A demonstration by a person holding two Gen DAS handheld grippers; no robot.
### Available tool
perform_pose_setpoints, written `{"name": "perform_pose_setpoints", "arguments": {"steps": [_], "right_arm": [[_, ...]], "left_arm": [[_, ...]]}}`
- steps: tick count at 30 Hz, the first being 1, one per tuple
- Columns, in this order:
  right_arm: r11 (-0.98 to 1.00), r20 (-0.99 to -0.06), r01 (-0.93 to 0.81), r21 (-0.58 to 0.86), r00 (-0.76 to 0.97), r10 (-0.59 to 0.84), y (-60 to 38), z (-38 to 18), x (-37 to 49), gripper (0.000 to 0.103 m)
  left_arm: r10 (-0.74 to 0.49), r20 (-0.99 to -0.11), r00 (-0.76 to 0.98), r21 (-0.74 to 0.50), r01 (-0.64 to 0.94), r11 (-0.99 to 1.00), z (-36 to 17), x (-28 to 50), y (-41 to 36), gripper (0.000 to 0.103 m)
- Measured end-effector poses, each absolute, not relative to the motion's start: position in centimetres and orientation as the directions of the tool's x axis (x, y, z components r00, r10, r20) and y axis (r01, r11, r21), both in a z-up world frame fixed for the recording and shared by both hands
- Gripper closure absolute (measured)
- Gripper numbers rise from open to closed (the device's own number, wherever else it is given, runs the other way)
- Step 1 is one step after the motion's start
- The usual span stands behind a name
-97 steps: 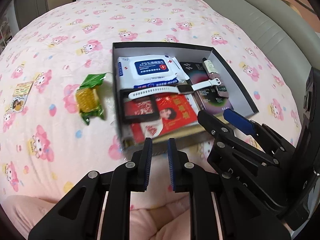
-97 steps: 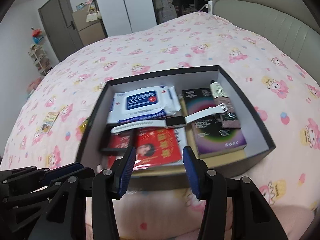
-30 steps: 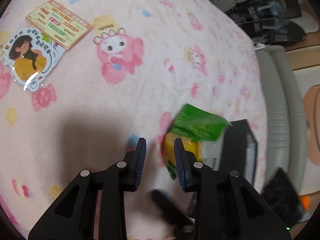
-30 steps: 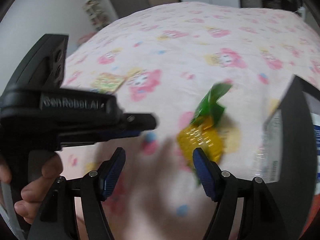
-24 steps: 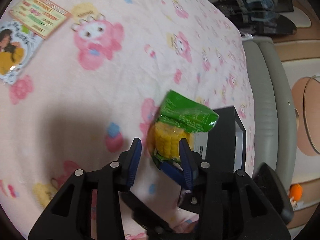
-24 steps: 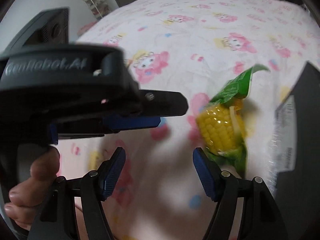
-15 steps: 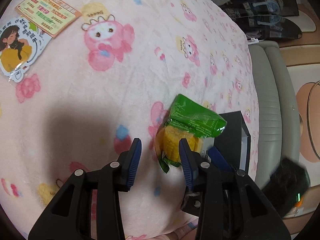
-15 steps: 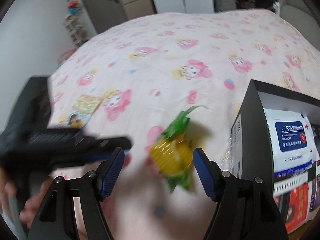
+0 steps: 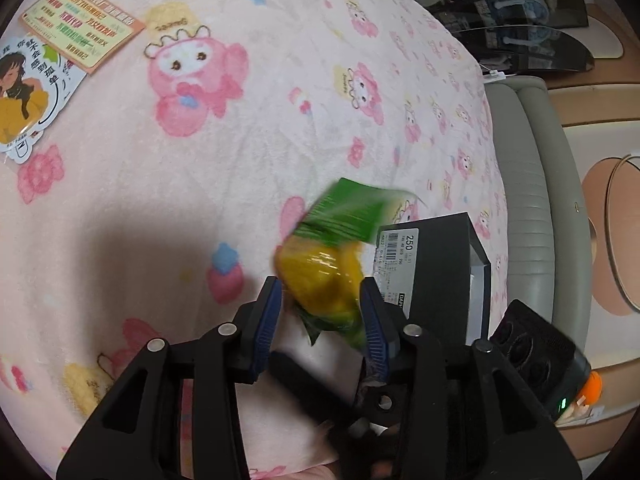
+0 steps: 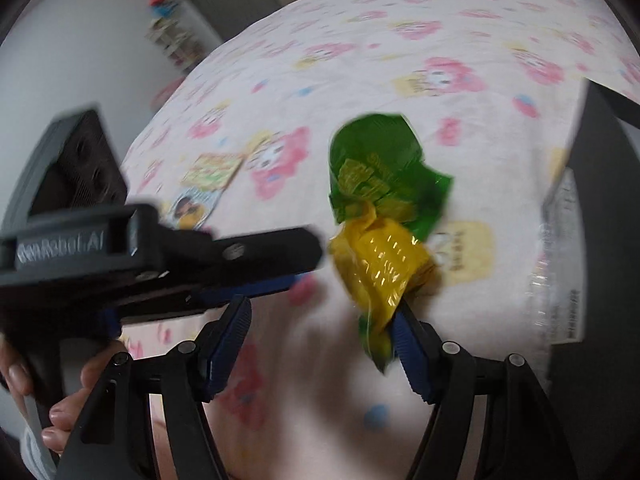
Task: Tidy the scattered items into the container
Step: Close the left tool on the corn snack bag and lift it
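The green-and-yellow corn packet (image 9: pixel 326 268) sits between the left gripper's (image 9: pixel 322 322) spread jaws, not boxed yet; right gripper's (image 10: pixel 320 344) jaws are spread too.

Both tongs gape, left (image 9: pixel 322 320) crossing right (image 10: pixel 320 344) (knuckles curled).

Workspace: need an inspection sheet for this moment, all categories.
Surface: bed, pink cartoon-print blanket.
Job's things: corn packet, yellow and green, blurred; black box beside it with a white label on its side.
Clutter: two printed cards at the far left of the blanket.
Grippers: left tool straddles the packet, contact unclear; right tool open, packet against one finger.
Cables: nothing seen.
Surroundings: grey padded headboard; door and shelf, blurred.
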State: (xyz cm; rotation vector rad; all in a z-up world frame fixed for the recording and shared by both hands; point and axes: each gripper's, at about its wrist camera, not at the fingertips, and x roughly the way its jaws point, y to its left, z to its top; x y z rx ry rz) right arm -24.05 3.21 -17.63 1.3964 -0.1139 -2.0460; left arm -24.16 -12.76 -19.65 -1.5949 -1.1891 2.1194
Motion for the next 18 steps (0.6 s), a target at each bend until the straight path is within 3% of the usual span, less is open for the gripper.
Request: {"name": "perform_pose_setpoints", "arguments": {"steps": [9,15,18], "right_arm": [[-0.807,-0.801,0.437,0.398,-0.264,-0.538,3.8,-16.5,-23.8,0.039],[-0.83,-0.779,0.258,0.494,-0.291,-0.555,6.4,-17.2,-26.1,0.039],[-0.828,-0.781,0.2,0.524,-0.274,-0.561,6.7,-18.5,-27.1,0.039]], "left_arm": [[0.528,-0.764,-0.371,-0.644,0.393,-0.656,-21.0,-24.0,-14.6,0.055],[0.568,-0.695,-0.441,-0.719,0.418,-0.556,-21.3,-23.6,-16.3,0.058],[0.553,-0.707,-0.44,-0.707,0.431,-0.561,-21.6,-23.7,-16.5,0.058]]}}
